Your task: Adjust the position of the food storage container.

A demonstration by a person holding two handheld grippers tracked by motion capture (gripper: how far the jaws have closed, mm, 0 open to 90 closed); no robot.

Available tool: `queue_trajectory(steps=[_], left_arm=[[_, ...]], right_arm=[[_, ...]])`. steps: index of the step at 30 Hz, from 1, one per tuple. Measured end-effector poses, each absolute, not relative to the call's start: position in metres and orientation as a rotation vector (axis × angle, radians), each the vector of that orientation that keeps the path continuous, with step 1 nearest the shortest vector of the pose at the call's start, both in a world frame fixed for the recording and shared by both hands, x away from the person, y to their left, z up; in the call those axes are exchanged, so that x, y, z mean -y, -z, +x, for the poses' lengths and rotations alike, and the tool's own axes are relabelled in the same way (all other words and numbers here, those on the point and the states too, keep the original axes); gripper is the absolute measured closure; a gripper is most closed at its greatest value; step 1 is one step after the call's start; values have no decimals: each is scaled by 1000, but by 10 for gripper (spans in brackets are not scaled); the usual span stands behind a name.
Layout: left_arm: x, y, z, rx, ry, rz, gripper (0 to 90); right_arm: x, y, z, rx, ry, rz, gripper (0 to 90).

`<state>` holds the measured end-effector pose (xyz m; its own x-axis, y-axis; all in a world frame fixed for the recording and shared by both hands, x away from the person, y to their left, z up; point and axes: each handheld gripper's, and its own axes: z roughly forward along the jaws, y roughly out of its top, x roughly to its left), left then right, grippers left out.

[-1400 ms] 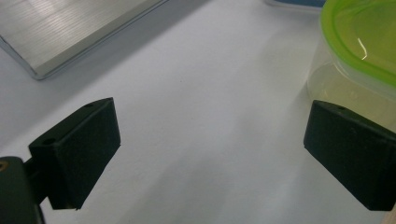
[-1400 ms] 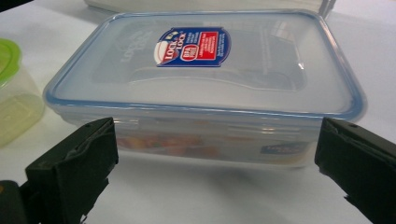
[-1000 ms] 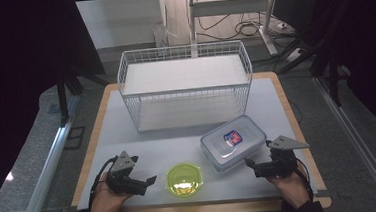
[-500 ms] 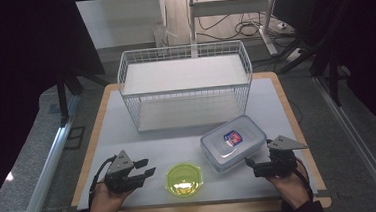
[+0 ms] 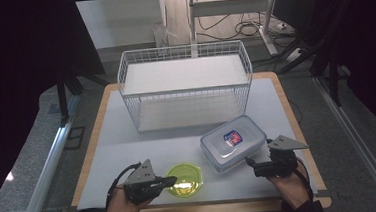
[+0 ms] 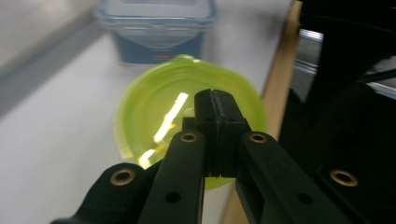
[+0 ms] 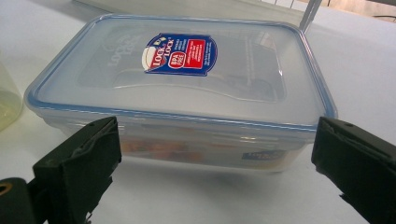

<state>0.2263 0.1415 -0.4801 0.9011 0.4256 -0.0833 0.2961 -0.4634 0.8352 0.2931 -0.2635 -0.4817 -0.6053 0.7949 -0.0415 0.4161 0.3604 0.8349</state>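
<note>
1. Handling, green bowl: judged to be thin moulded plastic, light and fairly stiff, with a glossy surface that may slip between pads. Grip it at the rim, one pad inside and one outside the wall.
2. Handling, food container: judged rigid, heavier than the bowl if filled, with smooth side walls. Grip it across its short side walls below the lid edge, or by a lid flap.
3. Appearance: the bowl is round, translucent yellow-green and shallow, with a bright reflection inside. The container is rectangular and clear, with a blue seal line around the lid and a red-and-blue label on top.
4. Location: both stand on the white worktop near its front edge, the bowl just left of the container, in front of the white wire basket.
5. Left tool: jaws have just been closing and now meet, pads together, nothing between them; the tips hang over the bowl's near rim.
6. Right tool: jaws stand wide, flanking the container's near side wall without touching it.
</note>
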Motion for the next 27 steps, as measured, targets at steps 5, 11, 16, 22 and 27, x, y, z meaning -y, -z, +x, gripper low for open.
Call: queue_trajectory(steps=[5,11,16,22,27], left_arm=[[-126,484,221,-483,-135,2110,900],[-107,490,214,-446,-77,2143,900],[-97,496,213,-440,-45,2176,900],[-95,501,215,-451,-57,2199,900],[-98,502,218,-473,-82,2198,900]], right_arm=[[263,482,293,-2192,-1141,1056,18],[263,483,294,-2203,-1133,1051,25],[263,484,294,-2206,-1131,1042,25],[263,484,294,-2208,-1135,1041,27],[262,484,294,-2211,-1136,1038,32]])
